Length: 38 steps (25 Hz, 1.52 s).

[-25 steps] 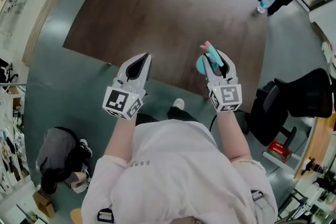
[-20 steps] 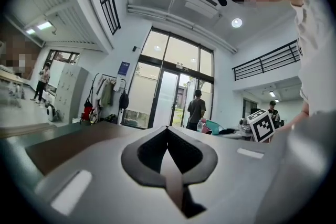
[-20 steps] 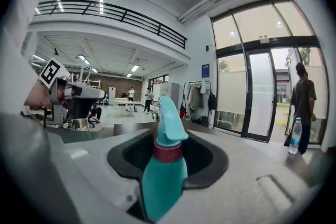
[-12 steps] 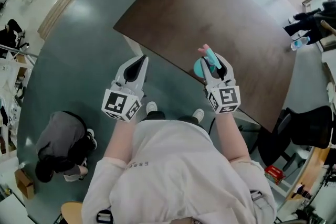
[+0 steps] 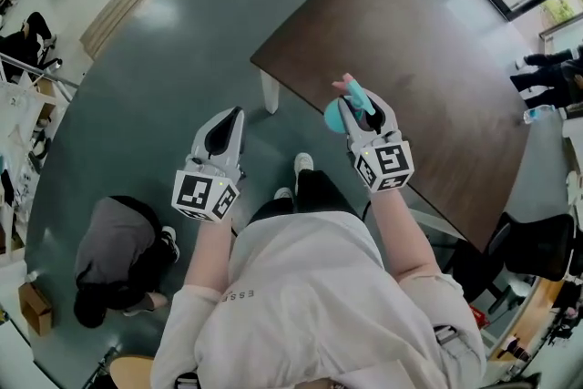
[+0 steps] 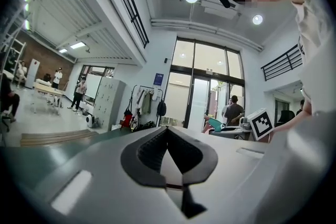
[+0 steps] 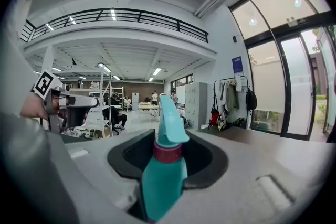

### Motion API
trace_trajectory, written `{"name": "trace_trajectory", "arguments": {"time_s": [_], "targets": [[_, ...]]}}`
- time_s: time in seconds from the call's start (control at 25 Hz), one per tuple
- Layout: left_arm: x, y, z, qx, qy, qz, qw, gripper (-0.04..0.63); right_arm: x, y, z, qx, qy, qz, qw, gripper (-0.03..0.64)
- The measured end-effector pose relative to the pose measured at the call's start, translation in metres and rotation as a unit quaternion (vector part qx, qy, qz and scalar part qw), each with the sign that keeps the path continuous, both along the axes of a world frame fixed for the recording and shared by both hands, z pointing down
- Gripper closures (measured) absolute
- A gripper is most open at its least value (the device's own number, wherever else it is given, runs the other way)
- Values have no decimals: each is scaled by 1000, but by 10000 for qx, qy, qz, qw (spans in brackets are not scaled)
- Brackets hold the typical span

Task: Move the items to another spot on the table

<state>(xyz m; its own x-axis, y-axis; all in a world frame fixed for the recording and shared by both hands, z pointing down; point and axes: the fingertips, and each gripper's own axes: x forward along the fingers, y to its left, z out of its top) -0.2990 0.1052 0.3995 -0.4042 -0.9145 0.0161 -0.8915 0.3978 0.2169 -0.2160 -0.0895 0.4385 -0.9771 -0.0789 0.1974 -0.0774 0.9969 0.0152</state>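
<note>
My right gripper (image 5: 358, 101) pinches a spray bottle (image 7: 160, 178) at the brown tabletop's (image 5: 428, 50) edge. My left gripper (image 5: 228, 116) is pressed together above the grey floor (image 5: 155, 68).

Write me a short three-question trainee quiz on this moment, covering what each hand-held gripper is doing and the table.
1. What does the right hand-held gripper hold?
A. a teal spray bottle
B. a white mug
C. nothing

2. True or false: the left hand-held gripper has its jaws wide apart around a box.

3. Fill in the missing word: the table has a dark ____ top.

Key
1. A
2. False: its jaws are together with nothing between them.
3. brown
</note>
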Motion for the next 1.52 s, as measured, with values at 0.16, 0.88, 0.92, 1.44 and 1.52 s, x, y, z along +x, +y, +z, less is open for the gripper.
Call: {"name": "trace_trajectory", "arguments": {"time_s": [0.16, 0.88, 0.92, 1.44, 1.52], "targets": [[-36, 5, 11, -26, 71, -131, 9999, 588, -40, 6, 9, -26, 54, -62, 10000, 472], [-203, -81, 15, -420, -89, 634, 9971, 588, -198, -70, 25, -260, 200, 613, 9976, 475], [-210, -85, 16, -433, -106, 683, 9967, 588, -201, -74, 26, -246, 199, 694, 9971, 476], [-261, -169, 55, -375, 79, 1825, 9825, 588, -215, -123, 68, -91, 183, 1748, 9844, 477], [-262, -179, 65, -398, 122, 1969, 9795, 588, -215, -129, 73, -89, 121, 1868, 9823, 477]]}}
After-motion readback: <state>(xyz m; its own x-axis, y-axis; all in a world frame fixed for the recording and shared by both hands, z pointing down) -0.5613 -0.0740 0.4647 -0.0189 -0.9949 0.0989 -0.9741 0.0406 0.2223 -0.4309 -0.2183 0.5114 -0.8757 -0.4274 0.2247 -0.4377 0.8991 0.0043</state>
